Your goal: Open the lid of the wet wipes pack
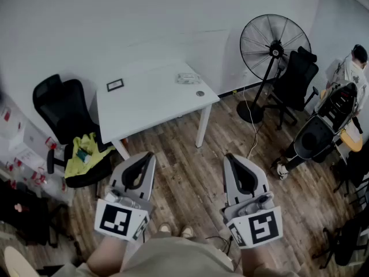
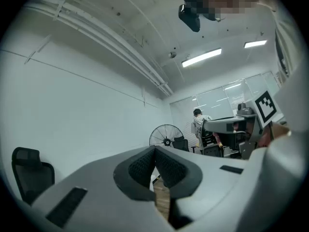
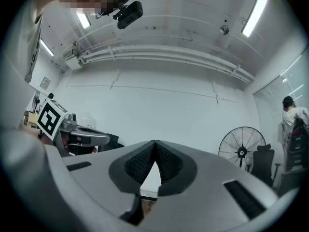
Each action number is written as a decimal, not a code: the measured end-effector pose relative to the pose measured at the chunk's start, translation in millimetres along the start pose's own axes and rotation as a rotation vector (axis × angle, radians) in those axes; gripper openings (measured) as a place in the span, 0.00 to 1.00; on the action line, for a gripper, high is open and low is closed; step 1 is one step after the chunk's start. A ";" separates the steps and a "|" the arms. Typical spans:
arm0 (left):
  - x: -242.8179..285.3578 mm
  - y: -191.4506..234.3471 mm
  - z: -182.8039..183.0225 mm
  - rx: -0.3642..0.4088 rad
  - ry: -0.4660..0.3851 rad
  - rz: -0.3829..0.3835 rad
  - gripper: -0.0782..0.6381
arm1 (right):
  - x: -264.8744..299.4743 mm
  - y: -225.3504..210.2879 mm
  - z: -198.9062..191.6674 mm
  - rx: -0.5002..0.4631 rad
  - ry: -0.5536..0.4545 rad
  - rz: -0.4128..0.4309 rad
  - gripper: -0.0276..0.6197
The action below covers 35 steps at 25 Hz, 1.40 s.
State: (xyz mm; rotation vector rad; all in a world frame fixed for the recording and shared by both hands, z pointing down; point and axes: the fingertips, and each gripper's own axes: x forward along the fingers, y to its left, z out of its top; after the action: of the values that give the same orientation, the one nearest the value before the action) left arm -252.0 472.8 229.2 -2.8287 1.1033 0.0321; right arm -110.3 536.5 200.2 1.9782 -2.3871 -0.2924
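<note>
Both grippers are held side by side over the wooden floor (image 1: 190, 172), pointing roughly level toward a white surface (image 1: 144, 105) that stands ahead of the jaws and well apart from them. We see the left gripper (image 1: 149, 154) with its jaws closed tip to tip and nothing between them, as its own view confirms (image 2: 155, 149). The right gripper (image 1: 229, 156) is likewise closed and empty (image 3: 155, 142). The wet wipes pack (image 1: 188, 78) lies flat near the far right corner of the surface, beyond both pairs of jaws, nearer the right gripper's side and untouched by either. Just nearer the jaws than the pack sits a small round object (image 1: 200, 93), and toward the left of the surface lies a dark-framed card (image 1: 115, 85). To the left of the left jaws stands a black office chair (image 1: 60, 105) with a yellow cloth (image 1: 81, 157) on its seat. To the right of the right jaws, and farther off, we note a large pedestal fan (image 1: 274, 45), a second black chair (image 1: 297, 77) and a person (image 1: 351, 68) at the room's edge. A plain white wall (image 1: 144, 22) closes the room behind the surface.
</note>
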 end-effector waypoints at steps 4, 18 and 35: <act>0.9 -7.9 -0.2 0.001 0.001 -0.003 0.14 | -6.2 -5.7 -4.4 0.032 -0.002 -0.007 0.08; 23.5 -32.0 -4.0 0.011 0.016 -0.022 0.14 | -17.5 -28.3 -17.7 0.058 -0.026 0.004 0.11; 111.9 2.1 -30.8 0.001 0.041 -0.046 0.14 | 53.9 -83.5 -56.5 0.027 0.028 -0.034 0.32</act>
State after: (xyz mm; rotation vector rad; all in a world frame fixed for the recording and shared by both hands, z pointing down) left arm -171.6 392.6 253.1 -2.8645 1.0459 -0.0298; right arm -31.6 462.1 236.9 2.0228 -2.3550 -0.2330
